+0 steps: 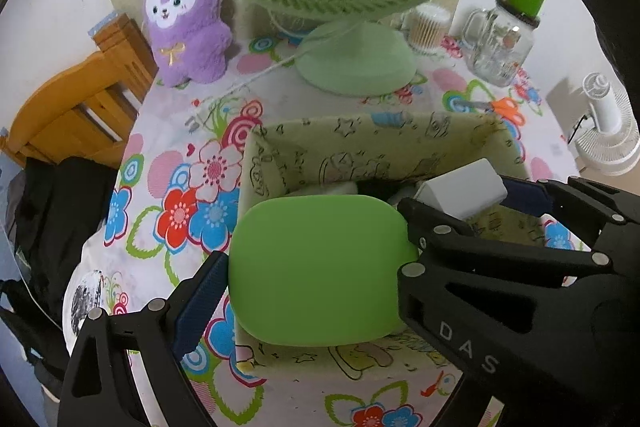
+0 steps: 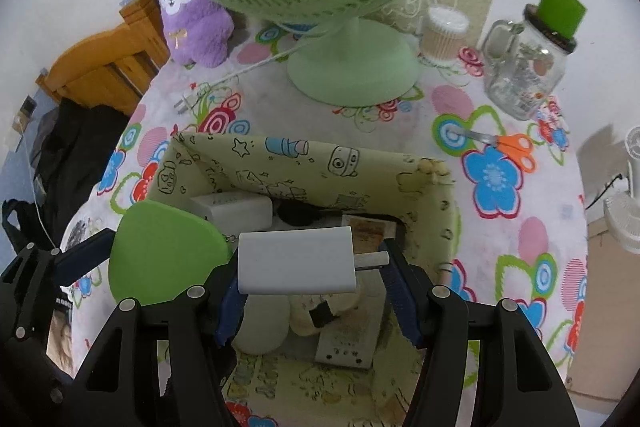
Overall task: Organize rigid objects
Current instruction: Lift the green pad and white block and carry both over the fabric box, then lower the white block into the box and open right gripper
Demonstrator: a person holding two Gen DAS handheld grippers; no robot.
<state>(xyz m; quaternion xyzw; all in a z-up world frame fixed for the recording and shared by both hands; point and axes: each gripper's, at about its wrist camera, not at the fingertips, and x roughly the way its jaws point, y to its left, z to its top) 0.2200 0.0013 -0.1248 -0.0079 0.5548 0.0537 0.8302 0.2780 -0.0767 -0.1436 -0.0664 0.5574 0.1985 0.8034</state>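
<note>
1. White charger [image 2: 296, 261] sits clamped in your right hand-held gripper [image 2: 312, 277], above the open fabric storage box [image 2: 304, 163] on the desk [image 2: 500, 235].
2. Your left hand-held gripper [image 1: 308, 267] grips the flat green rounded case [image 1: 316, 271] over the box's left side.
3. Green desk fan [image 2: 352, 67] stands behind the box.

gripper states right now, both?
Left gripper: shut on the green rounded case.
Right gripper: shut on the white charger.
</note>
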